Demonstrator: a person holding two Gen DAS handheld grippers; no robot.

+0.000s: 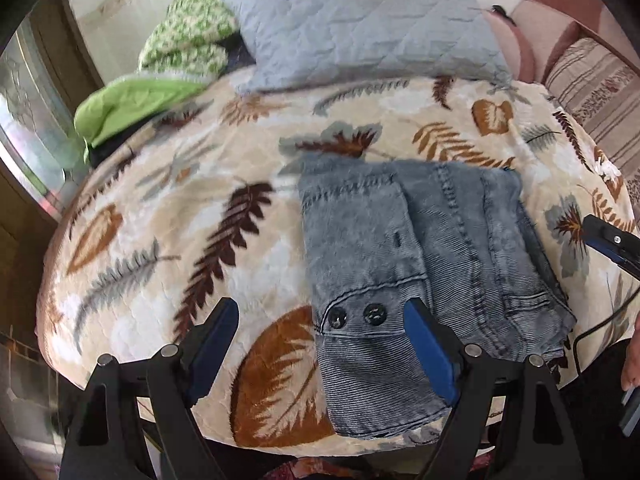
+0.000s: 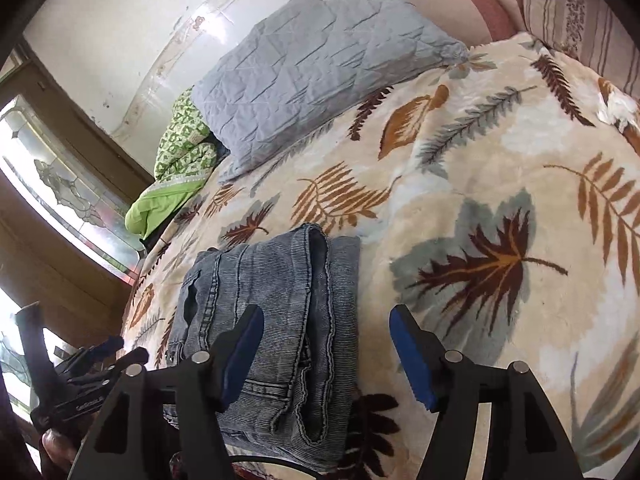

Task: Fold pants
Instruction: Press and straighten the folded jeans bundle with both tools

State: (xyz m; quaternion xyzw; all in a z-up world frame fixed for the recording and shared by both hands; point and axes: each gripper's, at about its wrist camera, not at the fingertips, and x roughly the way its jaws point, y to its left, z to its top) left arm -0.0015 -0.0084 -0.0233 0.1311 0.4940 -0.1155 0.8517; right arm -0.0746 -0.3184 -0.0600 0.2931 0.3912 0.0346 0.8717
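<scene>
I find the pants [image 1: 420,248] folded on the bed [image 1: 160,208]; left gripper [image 1: 324,316] and right gripper [image 2: 326,330] both apart, empty; risk: a trailing finger snags the stack, undoing folds.

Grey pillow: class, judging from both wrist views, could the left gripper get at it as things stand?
Probably yes: the left gripper is open, and only leaf-print blanket lies before the grey pillow.
</scene>
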